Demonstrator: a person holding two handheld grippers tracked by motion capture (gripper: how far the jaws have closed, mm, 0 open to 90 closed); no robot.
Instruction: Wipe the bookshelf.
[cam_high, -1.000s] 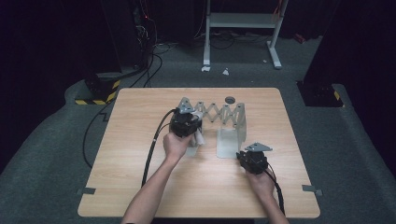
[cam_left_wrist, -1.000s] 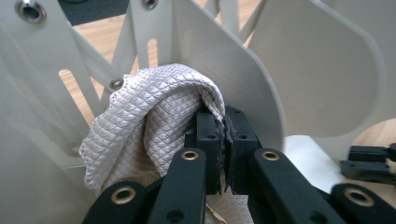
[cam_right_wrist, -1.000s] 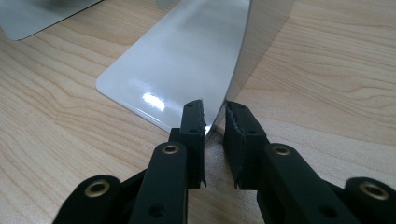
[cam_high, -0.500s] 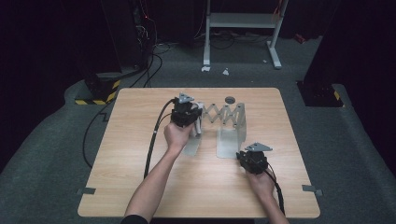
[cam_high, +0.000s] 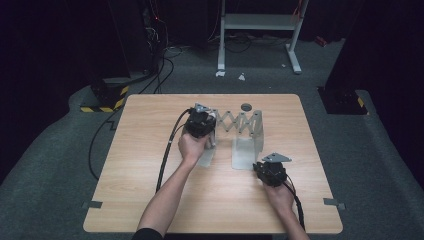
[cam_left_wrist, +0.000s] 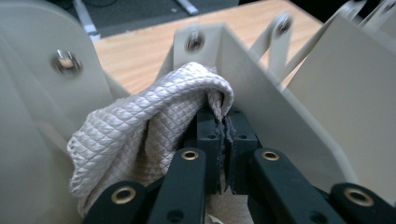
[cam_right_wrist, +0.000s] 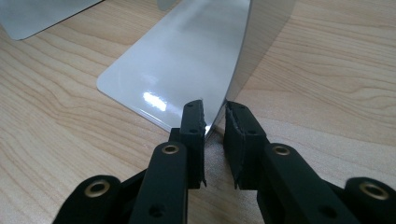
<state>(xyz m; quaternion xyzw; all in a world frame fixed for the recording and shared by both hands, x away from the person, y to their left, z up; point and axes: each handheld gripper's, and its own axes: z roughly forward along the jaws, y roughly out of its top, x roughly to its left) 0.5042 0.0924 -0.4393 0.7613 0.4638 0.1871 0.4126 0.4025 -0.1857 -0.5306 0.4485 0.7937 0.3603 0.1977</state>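
Jaws of your left gripper (cam_left_wrist: 224, 140) pinch the quilted cloth (cam_left_wrist: 140, 140) inside the expanding rack (cam_high: 240, 122); right gripper (cam_right_wrist: 215, 135) jaws stand apart astride its end plate (cam_right_wrist: 187, 65). Next, draw the cloth out.

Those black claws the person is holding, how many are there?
2. The left claw is at the expanding metal rack's left end, pinching a quilted cloth. The right claw is at the rack's right plate.

Dim lab or test room, lone wooden desk (cam_high: 150, 200) on grey carpet (cam_high: 50, 200), trailing black cables (cam_high: 167, 55), hazard-striped base (cam_high: 102, 102), white metal stand (cam_high: 260, 22)
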